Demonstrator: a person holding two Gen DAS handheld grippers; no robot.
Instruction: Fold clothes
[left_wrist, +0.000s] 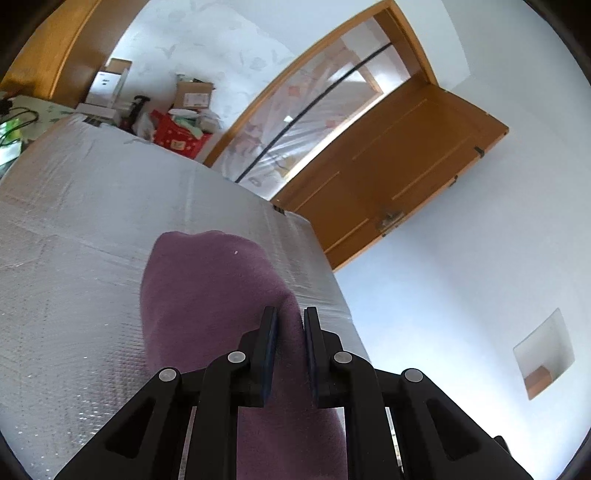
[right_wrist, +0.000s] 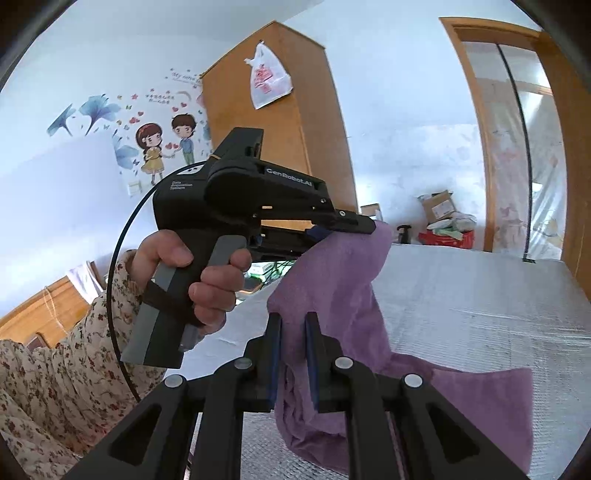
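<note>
Purple cloth (right_wrist: 343, 280) is held up between both grippers, lifted clear of the silver-covered surface (right_wrist: 480, 295) along its upper edge while its lower end trails down and rests flat on that surface at the near right. In the left wrist view the left gripper (left_wrist: 290, 321) is seen with its fingers (left_wrist: 269, 332) drawn close and pinching a ridge of the cloth between the blue pads. In the right wrist view the right gripper (right_wrist: 293, 325) is likewise closed on a bunched fold of the same cloth, and the left gripper appears beyond it, carried by a hand (right_wrist: 192, 273) in a floral sleeve (right_wrist: 55, 369), its tip clamped on the cloth's top corner. Two separated grips along one edge are judged to serve the fold: the edge is kept taut and level so that it can be carried over the part lying on the surface. The fold is not yet laid down.

Beyond the far edge of the surface a red box (left_wrist: 177, 134) stands with pale green and white items heaped in it, what they are cannot be told. A cardboard box (left_wrist: 194, 94) stands behind it, its contents hidden. A white plastic bag (right_wrist: 267, 75) hangs on the wooden wardrobe (right_wrist: 280, 147), what it holds cannot be told.
</note>
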